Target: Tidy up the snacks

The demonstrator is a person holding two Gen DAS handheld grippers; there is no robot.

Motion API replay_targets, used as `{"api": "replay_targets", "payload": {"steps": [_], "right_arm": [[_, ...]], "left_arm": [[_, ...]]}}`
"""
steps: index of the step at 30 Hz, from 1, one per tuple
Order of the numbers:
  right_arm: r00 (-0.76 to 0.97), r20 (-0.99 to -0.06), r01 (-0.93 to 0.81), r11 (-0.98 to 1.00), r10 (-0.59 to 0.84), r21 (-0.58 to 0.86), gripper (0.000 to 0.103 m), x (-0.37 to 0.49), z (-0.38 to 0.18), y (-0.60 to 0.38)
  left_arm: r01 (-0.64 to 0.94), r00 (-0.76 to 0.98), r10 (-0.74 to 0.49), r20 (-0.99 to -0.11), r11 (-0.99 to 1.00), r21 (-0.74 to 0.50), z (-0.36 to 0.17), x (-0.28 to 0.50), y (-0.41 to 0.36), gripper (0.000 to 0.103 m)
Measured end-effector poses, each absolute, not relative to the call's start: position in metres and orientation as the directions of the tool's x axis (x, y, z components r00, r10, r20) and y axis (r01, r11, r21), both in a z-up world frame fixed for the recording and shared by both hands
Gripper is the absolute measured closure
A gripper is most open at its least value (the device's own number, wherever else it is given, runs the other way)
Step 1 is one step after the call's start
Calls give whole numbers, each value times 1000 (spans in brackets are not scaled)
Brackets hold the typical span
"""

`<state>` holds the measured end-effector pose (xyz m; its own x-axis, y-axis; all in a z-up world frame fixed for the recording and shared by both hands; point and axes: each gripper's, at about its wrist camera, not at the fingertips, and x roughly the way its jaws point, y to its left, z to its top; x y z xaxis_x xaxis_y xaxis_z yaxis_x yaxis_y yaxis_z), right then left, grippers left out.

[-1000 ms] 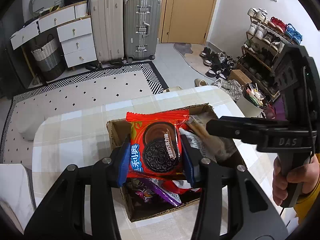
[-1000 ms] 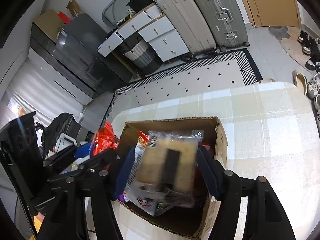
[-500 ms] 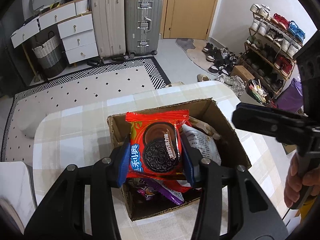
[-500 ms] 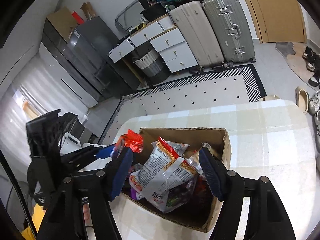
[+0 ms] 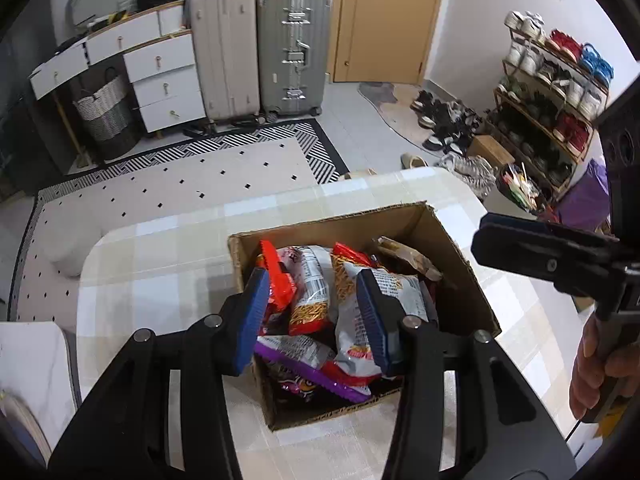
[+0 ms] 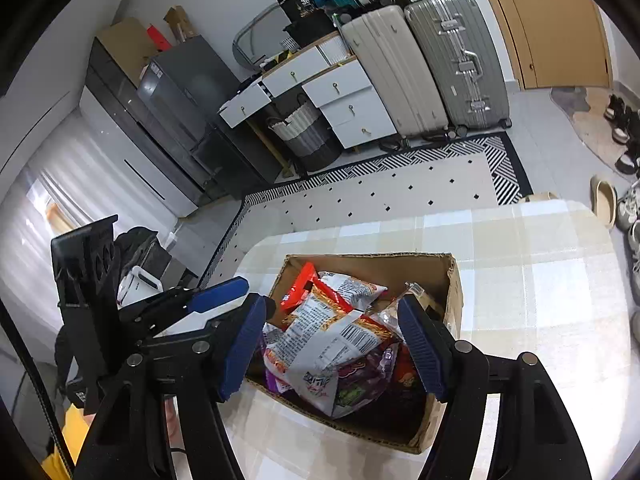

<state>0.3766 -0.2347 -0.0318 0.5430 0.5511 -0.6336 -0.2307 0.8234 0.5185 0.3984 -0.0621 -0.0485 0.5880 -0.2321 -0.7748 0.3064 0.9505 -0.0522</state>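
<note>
The left gripper (image 5: 316, 316) has its blue pads spread and pinches nothing. Through the gap shows a heap of packets, and a red packet (image 5: 278, 276) stands edge-on just past one pad, inside the near wall of the cardboard box (image 5: 460, 248). In the right wrist view this gripper's blue finger (image 6: 216, 296) sits outside the box, beside its wall, with the red packet (image 6: 298, 288) leaning within. The right gripper (image 6: 332, 344) is also spread and empty, above the box with a silver-and-orange packet (image 6: 320, 332) lying loose under the gap. From the left wrist view it hangs off to one side (image 5: 540, 252), the person's hand (image 5: 600, 368) wrapped round its handle. The snacks are all in the box (image 6: 456, 280), which sits open-topped on the checked table (image 5: 160, 260). A purple packet (image 5: 304, 364) lies toward the near end and a brown, clear-wrapped one (image 5: 404, 256) toward the far corner. The bare table in view holds no loose snack. I judge this to be a pause between placings, or close to the end of the job. The next move calls for finding any snack left outside both views, or else for nudging the tilted packets flatter so none rides over the rim.
</note>
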Motion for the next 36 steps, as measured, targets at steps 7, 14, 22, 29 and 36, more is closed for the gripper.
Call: {"api": "replay_targets", "payload": {"steps": [7,14,22,29,36], "right_arm": [[590,-607,-274,839,532,470,33,351,-4,-229],[667,-538,-350,855,515,384,33,301,43,-219],[752,-426,-416,864,503,284,13,222,99,-205],[811,-320,-447,871,490,202,1,154,141,-192],[848,-231,-453,879,476,150,1,87,157,-194]], "left_arm": [[273,661,-221,-717,961,-44,-14,357,-53,61],[278,746,-224,-627,961,-12,38,285,-54,40],[238,824,-208,-527,971,-12,98,194,-39,22],[201,891,-189,-413,980,-14,148,103,-19,1],[129,944,-116,-308,991,23,171,1,6,1]]}}
